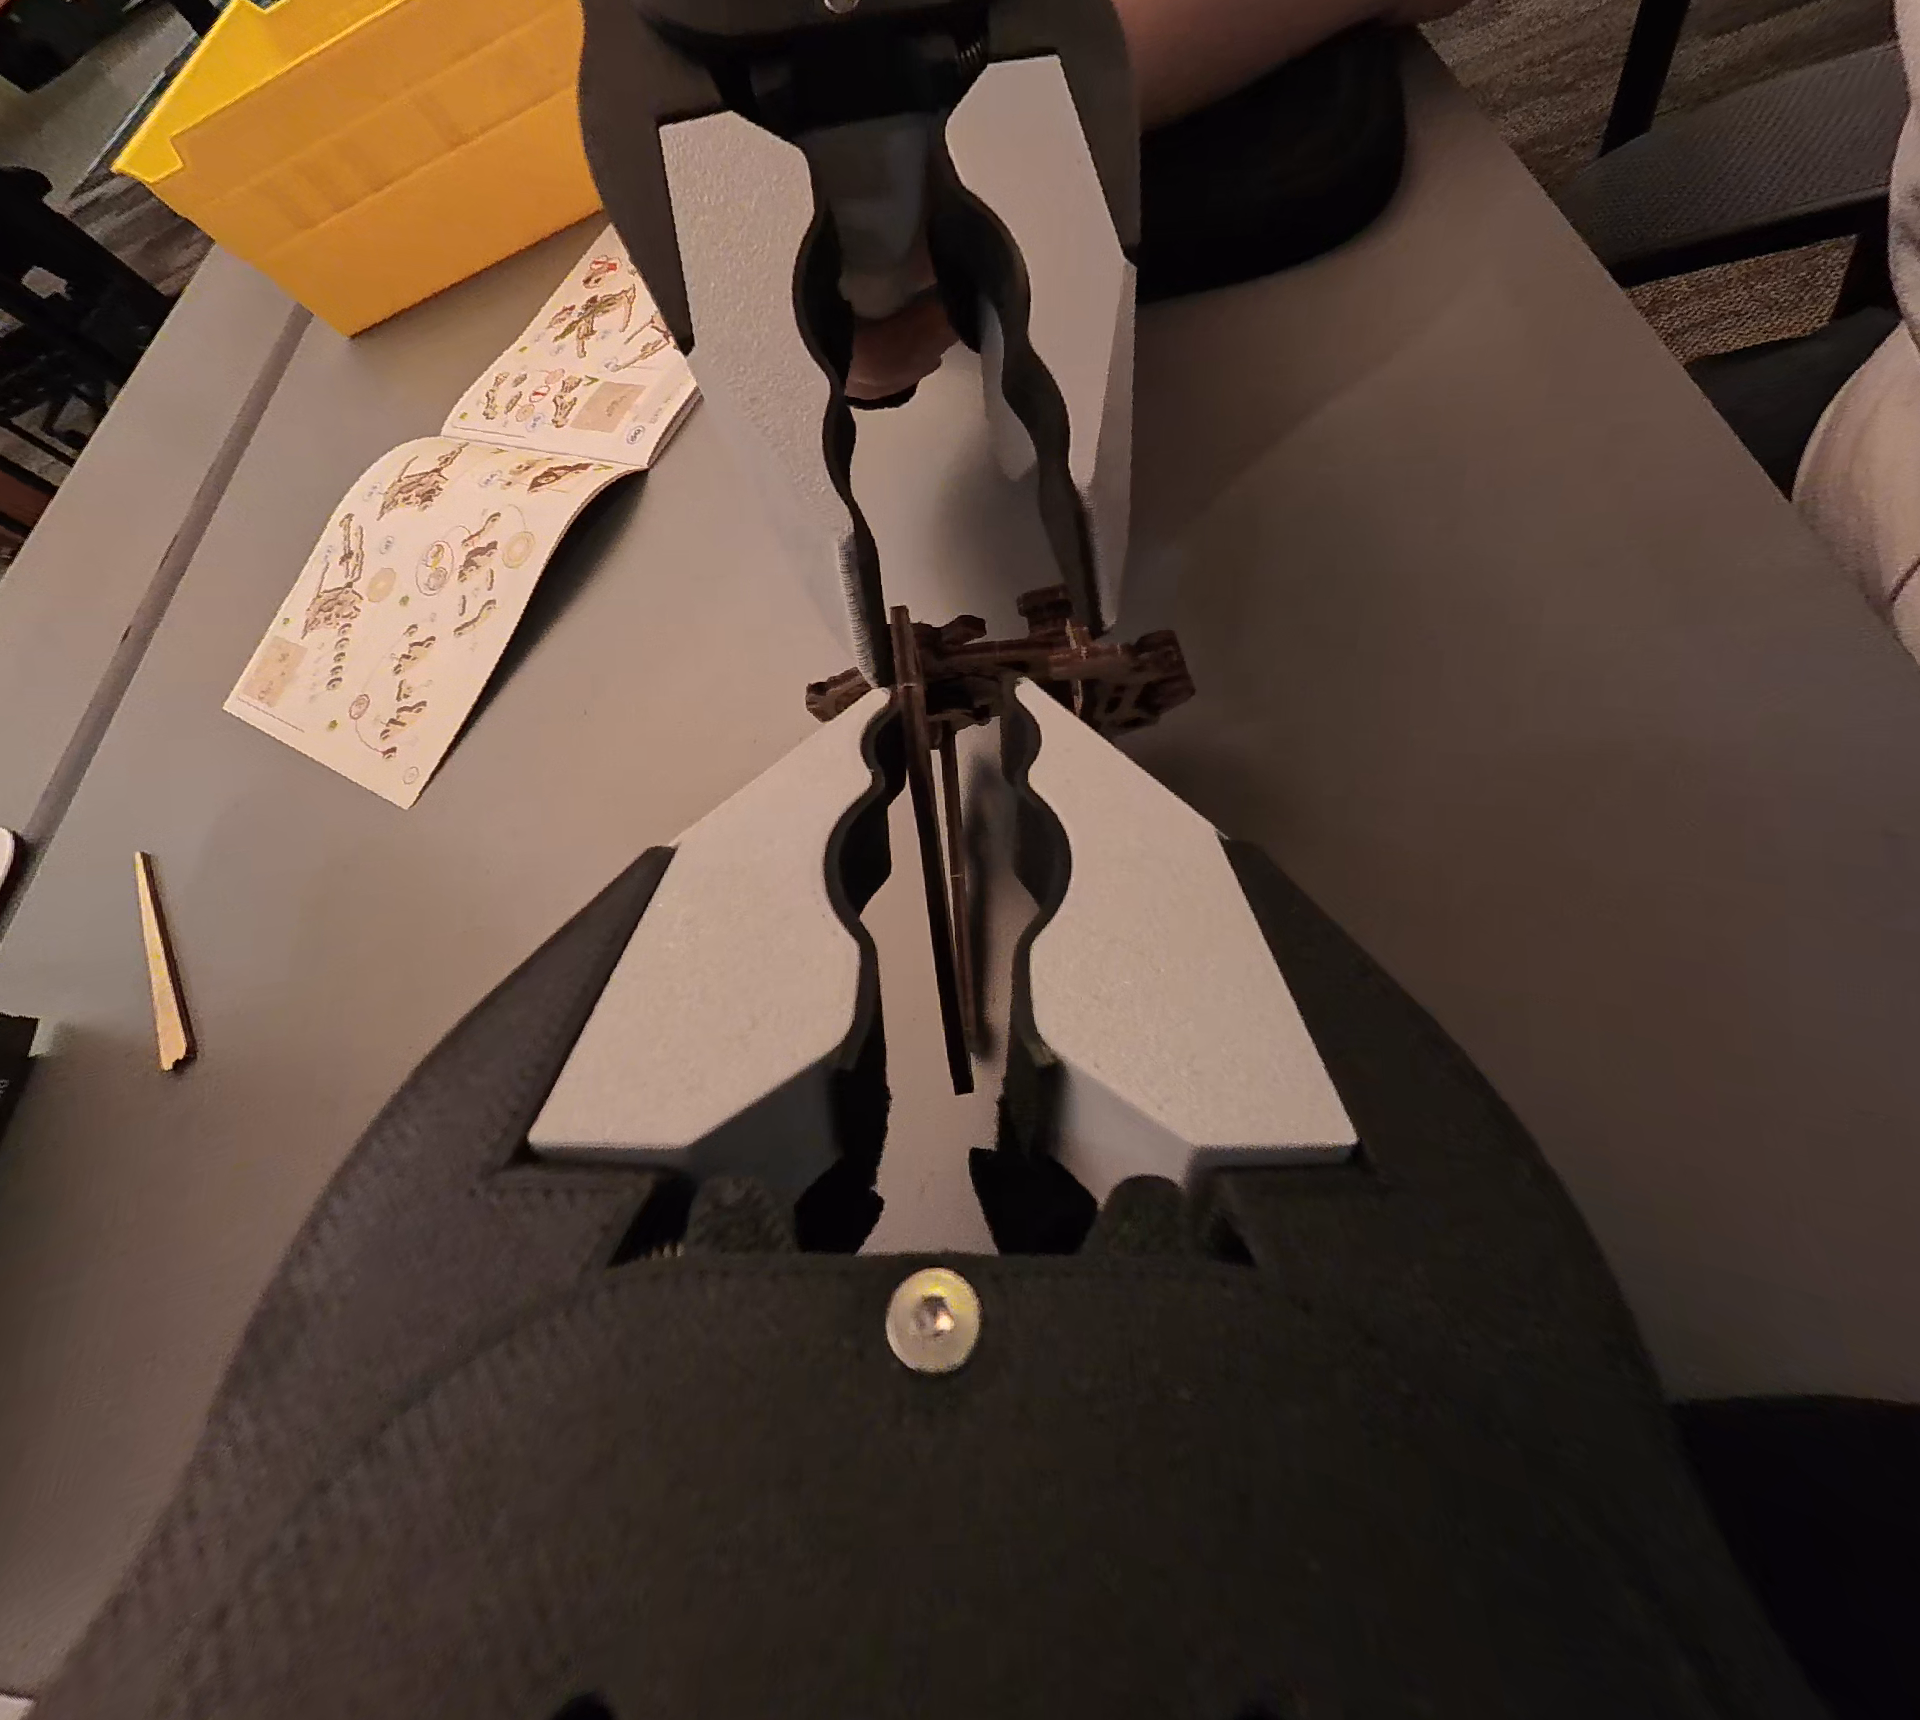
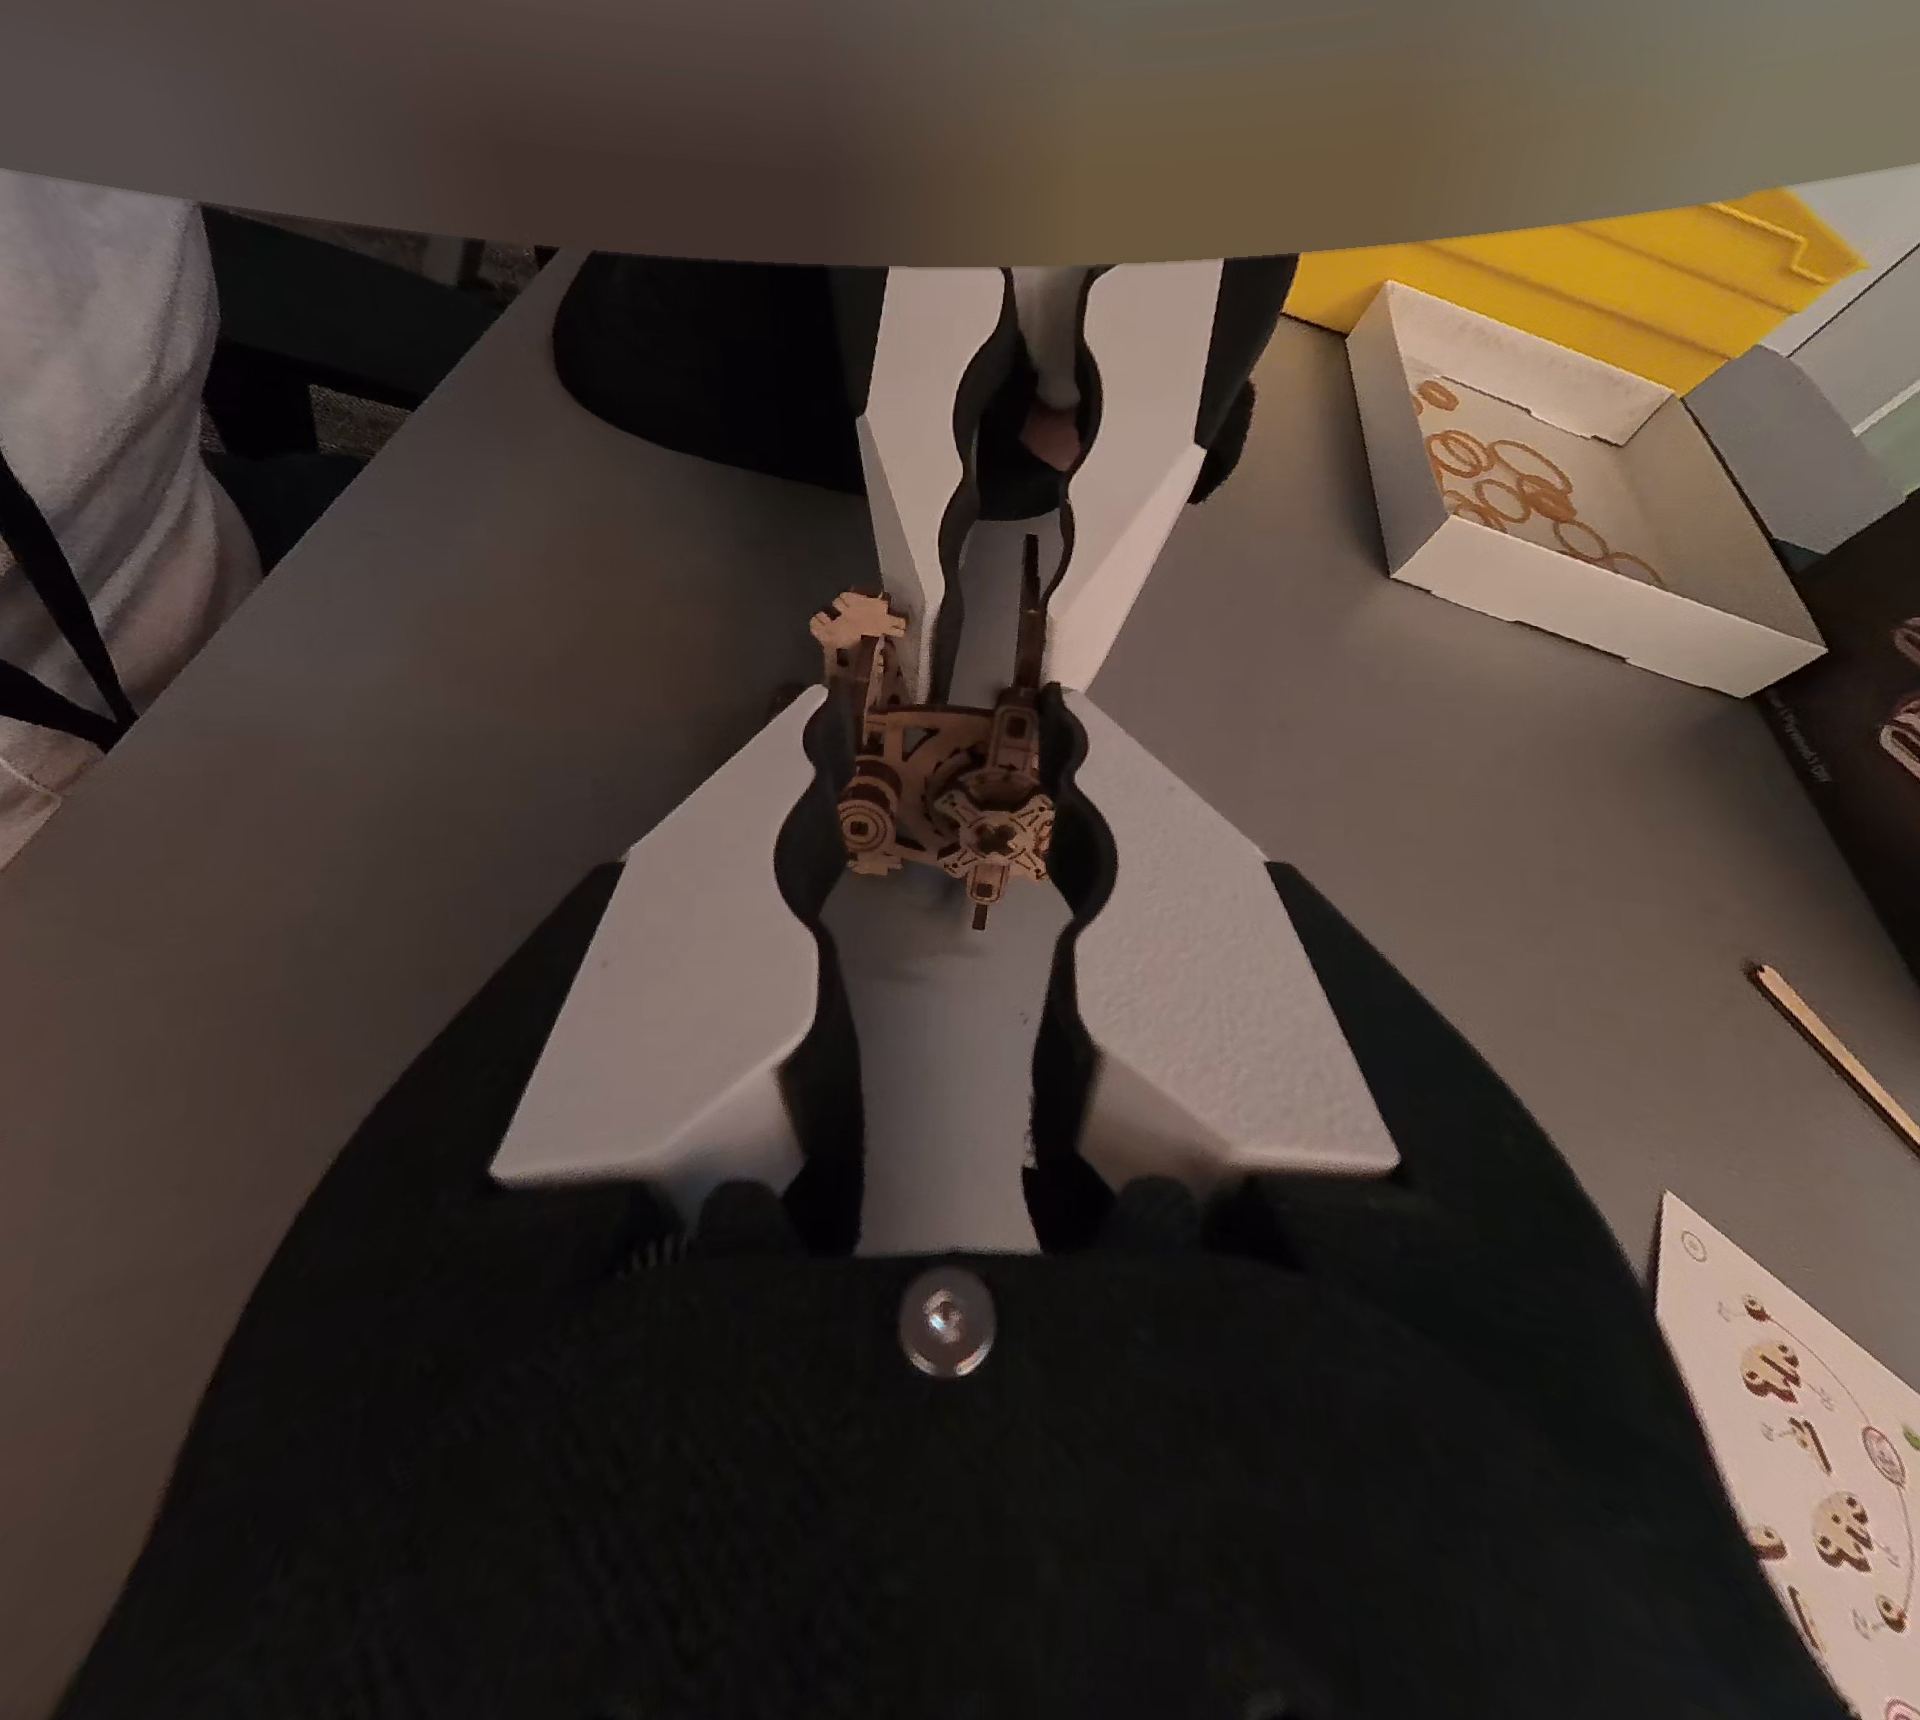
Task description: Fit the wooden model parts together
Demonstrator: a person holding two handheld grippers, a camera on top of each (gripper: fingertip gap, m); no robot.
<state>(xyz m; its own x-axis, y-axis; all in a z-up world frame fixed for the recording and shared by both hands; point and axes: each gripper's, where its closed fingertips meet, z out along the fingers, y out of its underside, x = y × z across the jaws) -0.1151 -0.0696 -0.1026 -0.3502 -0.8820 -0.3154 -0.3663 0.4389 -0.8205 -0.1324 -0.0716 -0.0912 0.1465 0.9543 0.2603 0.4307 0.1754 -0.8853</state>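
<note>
The two grippers meet tip to tip above the grey table [image 1: 1455,735]. The left gripper [image 1: 948,704] has its fingers drawn close on a thin flat wooden piece [image 1: 940,901] that stands on edge between them and runs back toward the camera. Facing it, the right gripper [image 2: 940,714] is clamped on the wooden model assembly [image 2: 951,813] — a cluster of laser-cut gear and cross-shaped parts held off the table between its wavy black pads [image 2: 821,797]. The flat piece's forward end reaches into the assembly; whether it is seated there cannot be told.

Containers stand at the table's far side. A yellow plastic bin [image 1: 384,112] sits at the corner, its inside hidden. Beside it, a shallow white cardboard box [image 2: 1579,621] lies open and holds a scatter of thin wooden rings [image 2: 1507,486].

An open instruction booklet [image 1: 457,527] lies flat near the bin, and a loose wooden strip [image 1: 164,964] rests apart from it — near the table edge.
</note>
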